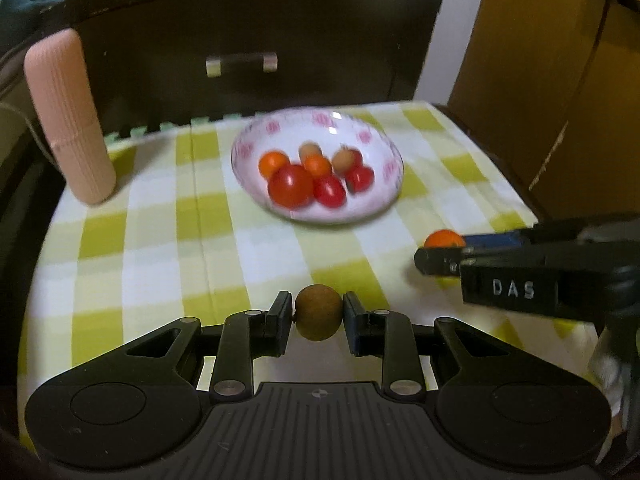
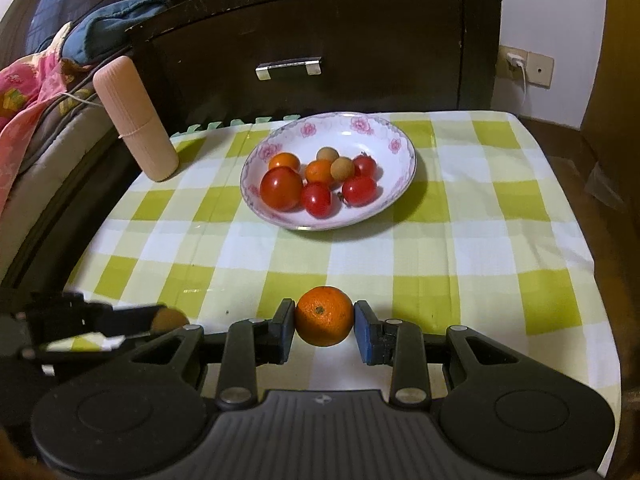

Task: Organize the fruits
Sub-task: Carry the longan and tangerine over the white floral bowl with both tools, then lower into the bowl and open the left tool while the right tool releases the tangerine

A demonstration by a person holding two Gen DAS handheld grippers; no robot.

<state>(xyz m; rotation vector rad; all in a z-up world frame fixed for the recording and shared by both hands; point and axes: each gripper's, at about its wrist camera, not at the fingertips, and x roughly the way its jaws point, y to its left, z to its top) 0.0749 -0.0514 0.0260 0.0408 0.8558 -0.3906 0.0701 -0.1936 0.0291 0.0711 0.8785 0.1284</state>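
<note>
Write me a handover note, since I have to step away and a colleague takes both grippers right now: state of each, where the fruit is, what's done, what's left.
Left gripper: shut on a brown fruit, low over the checked cloth.
Right gripper: shut on a small orange, also near the front of the cloth.
Bowl: at the back of the cloth, holding four red tomatoes, two oranges and two brown fruits.
Done: eight pieces in the bowl.
Left: carry both held fruits to the bowl and release them. No other loose fruit is visible.

The bowl [image 1: 320, 168] and its fruit are motion-blurred in the left wrist view — the right hand-held gripper [image 1: 440, 256] half hides its orange [image 1: 442, 238].
</note>
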